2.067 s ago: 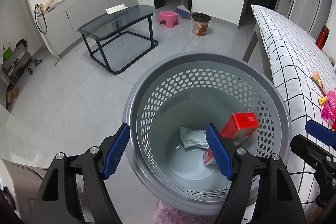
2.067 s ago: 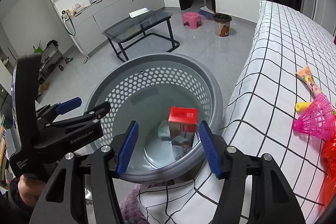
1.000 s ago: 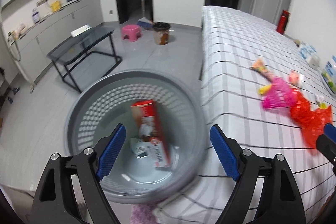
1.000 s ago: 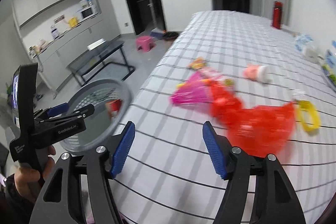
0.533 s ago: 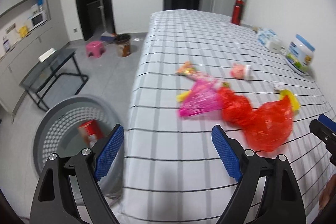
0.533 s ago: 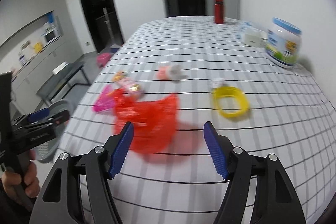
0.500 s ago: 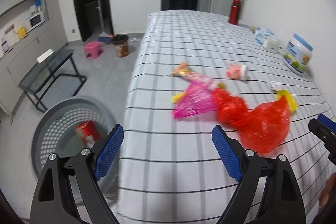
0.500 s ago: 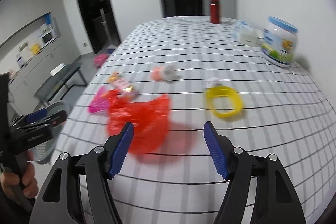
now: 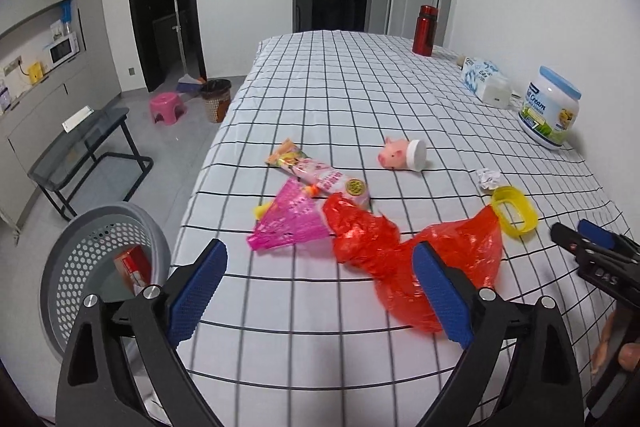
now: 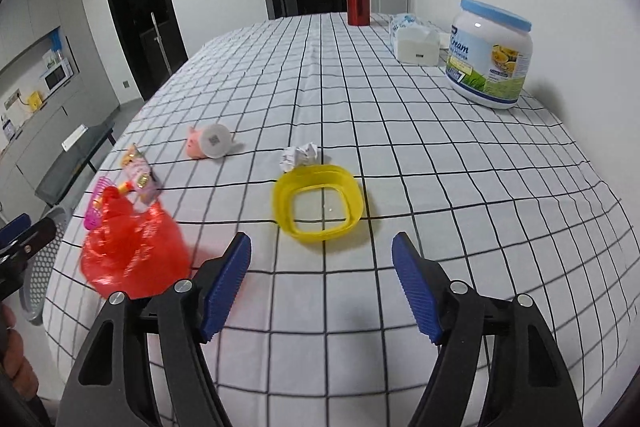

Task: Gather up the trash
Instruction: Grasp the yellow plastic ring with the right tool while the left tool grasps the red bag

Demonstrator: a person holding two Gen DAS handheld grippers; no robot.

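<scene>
Over the white, black-gridded tablecloth [image 9: 360, 99], both grippers hang empty with trash still strewn below. The left gripper [image 9: 320, 287] has its jaws opening, nothing between the pads, aimed at the crumpled red plastic bag [image 9: 420, 259] beside the pink mesh wrapper [image 9: 288, 221]. The right gripper [image 10: 322, 281] is likewise opening and empty, lined up short of the yellow plastic ring lid [image 10: 318, 201], with a crumpled white paper ball [image 10: 300, 155] just beyond. This looks like the reach for the next pieces; each claw must descend, straddle its item, and close before carrying it to the grey perforated basket [image 9: 80, 251] on the floor beside the table.
</scene>
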